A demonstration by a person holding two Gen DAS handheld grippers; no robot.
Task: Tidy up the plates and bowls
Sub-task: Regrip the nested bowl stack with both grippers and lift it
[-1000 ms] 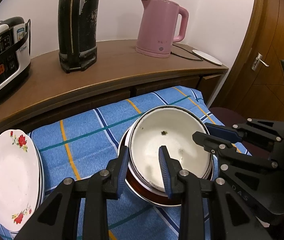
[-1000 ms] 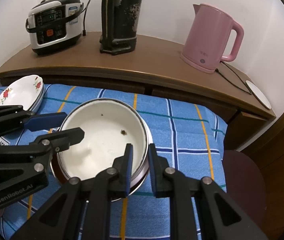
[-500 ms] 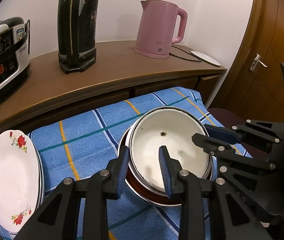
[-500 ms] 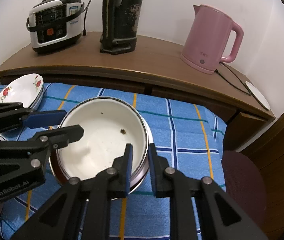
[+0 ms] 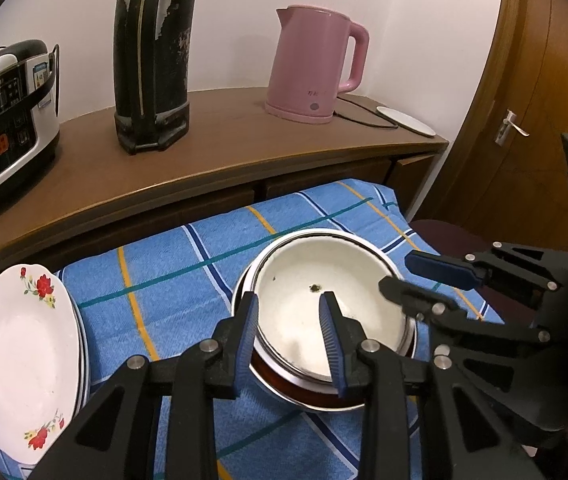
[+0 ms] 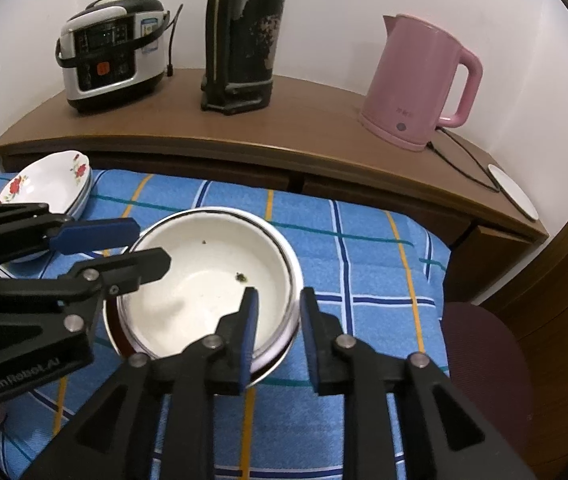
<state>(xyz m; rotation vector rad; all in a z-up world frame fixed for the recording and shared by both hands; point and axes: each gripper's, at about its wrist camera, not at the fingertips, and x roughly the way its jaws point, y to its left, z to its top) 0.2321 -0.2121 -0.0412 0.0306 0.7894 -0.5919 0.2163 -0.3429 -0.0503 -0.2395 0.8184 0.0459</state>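
A white enamel bowl [image 5: 356, 280] [image 6: 204, 280] with a few dark specks sits nested on top of a darker bowl [image 5: 284, 394] on the blue checked cloth [image 5: 164, 280]. My left gripper [image 5: 288, 300] [image 6: 152, 242] straddles its left rim, one pad against the outside and one inside; its jaws are opening. My right gripper [image 6: 278, 294] [image 5: 396, 270] straddles the opposite rim, and its jaws are opening too, both pads standing apart from the rim. A stack of white plates with red flowers [image 5: 16, 352] [image 6: 44, 176] lies at the cloth's left end.
Behind the cloth runs a wooden sideboard [image 6: 304, 120] with a rice cooker [image 6: 112, 52], a tall black flask [image 6: 244, 40], a pink kettle [image 6: 420, 80] and a small white disc [image 6: 512, 192]. A dark red seat [image 6: 484, 352] stands to the right, near a wooden door [image 5: 524, 120].
My right gripper's jaws have widened and come off the bowl's rim. The left gripper, the bowl and both hands look unmoved.
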